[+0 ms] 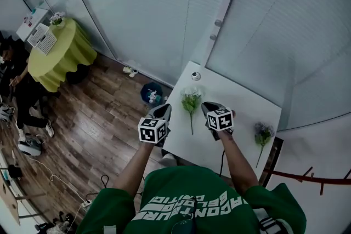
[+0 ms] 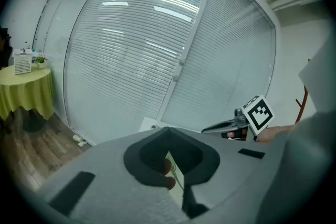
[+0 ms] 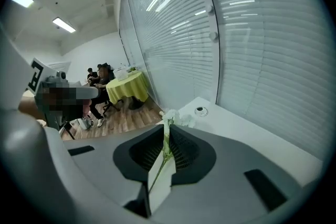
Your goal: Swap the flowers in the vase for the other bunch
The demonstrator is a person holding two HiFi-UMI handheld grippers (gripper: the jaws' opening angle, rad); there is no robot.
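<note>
A round table (image 1: 61, 55) in a yellow-green cloth stood far left on the wood floor (image 1: 93, 129). A blue bin (image 1: 151, 93) sat just beside the white bench (image 1: 241, 101).

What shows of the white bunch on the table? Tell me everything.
The white bunch is a small cluster of pale blooms over green leaves on one thin green stem. It lies flat on the white table, near its left edge, blooms at the far end, stem pointing to the near edge. In the head view it sits between the left gripper and right gripper, seemingly touched by neither. In the right gripper view its stem lines up with the slit of those shut jaws.
</note>
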